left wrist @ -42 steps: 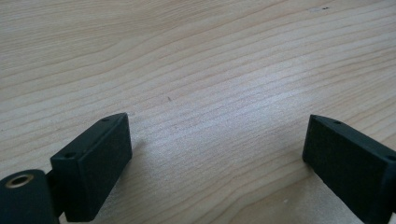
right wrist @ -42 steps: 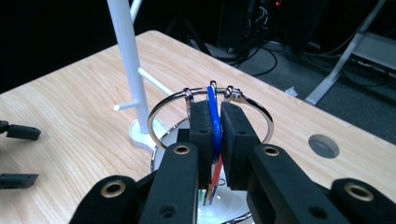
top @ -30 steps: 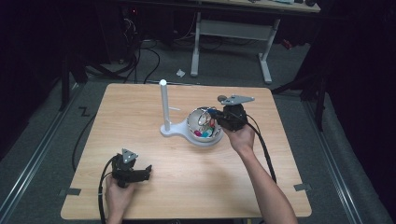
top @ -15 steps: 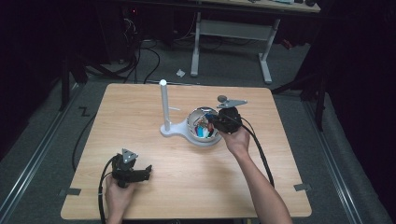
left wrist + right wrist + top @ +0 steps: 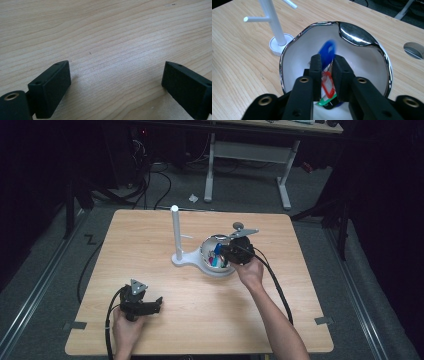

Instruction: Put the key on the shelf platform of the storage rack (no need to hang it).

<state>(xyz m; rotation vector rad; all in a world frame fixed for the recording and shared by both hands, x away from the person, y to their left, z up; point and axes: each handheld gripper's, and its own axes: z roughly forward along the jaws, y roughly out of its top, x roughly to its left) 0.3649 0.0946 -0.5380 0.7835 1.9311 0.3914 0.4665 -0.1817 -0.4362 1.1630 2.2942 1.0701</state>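
A white bowl with a chrome rim stands mid-table and holds coloured key tags. My right gripper reaches into it, shut on a blue tag that sticks up between the jaws and looks blurred. Lower down between the jaws lie a red tag and a green tag. Just left of the bowl rises a white peg stand. My left gripper rests open on the bare wood near the front left, with nothing between its jaws.
A round grey hole is set in the wooden table top just beyond the bowl. Cables trail from both grippers toward the front edge. Behind the table, a desk frame and more cables sit on the floor.
My right gripper has shifted slightly left and toward the near side at the bowl. The left gripper has not moved.
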